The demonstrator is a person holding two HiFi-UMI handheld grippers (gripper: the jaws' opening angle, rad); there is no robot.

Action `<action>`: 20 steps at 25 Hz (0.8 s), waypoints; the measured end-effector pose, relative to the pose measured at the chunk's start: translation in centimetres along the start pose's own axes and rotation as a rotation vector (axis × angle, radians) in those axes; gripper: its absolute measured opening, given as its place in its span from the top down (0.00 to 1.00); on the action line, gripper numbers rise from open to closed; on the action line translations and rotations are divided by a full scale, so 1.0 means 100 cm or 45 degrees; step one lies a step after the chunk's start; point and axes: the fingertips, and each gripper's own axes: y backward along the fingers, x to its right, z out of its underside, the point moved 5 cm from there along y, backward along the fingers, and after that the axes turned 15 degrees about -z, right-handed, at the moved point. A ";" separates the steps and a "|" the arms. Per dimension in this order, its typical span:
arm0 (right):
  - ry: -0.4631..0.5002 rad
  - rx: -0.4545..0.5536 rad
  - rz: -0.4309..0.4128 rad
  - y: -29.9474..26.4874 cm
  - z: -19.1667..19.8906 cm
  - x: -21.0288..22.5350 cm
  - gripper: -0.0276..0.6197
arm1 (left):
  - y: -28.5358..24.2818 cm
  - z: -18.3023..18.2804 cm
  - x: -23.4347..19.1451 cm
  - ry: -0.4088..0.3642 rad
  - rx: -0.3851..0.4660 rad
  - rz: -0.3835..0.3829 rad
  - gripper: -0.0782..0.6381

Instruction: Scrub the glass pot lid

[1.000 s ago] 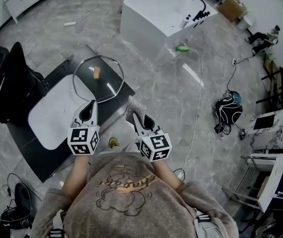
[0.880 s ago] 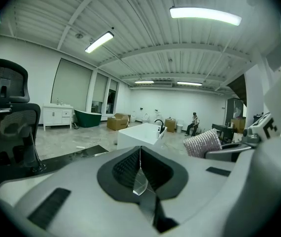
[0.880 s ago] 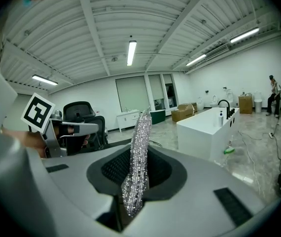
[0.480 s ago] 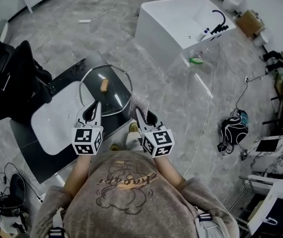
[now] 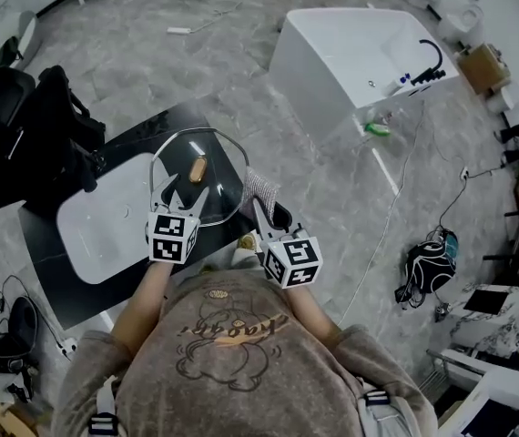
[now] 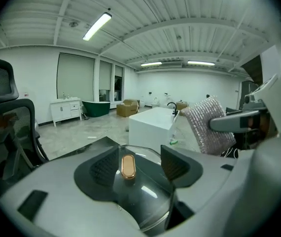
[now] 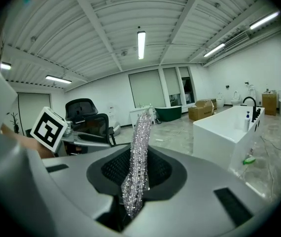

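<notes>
as the glass pot lid [image 5: 216,167], low over the black counter [image 5: 55,300] w/ its near rim between the spread jaws of the left gripper [image 6: 138,163], is stiff, slick & breakable, we'd grip that metal rim, while the right gripper [image 7: 138,171] pinches a silvery scrubber [image 7: 141,142].

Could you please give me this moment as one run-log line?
left gripper: open, glass lid between jaws | right gripper: shut on scrub pad | pad beside lid
</notes>
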 end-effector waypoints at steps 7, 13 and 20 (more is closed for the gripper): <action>-0.031 -0.032 0.002 -0.003 0.004 0.022 0.83 | -0.076 0.041 -0.001 -0.039 -0.185 -0.067 0.50; -0.045 -0.054 0.019 0.004 0.005 0.042 0.83 | -0.107 0.065 -0.002 0.000 -0.316 -0.117 0.53; -0.036 -0.100 -0.015 -0.009 0.005 0.057 0.83 | -0.110 0.065 0.001 0.014 -0.326 -0.128 0.63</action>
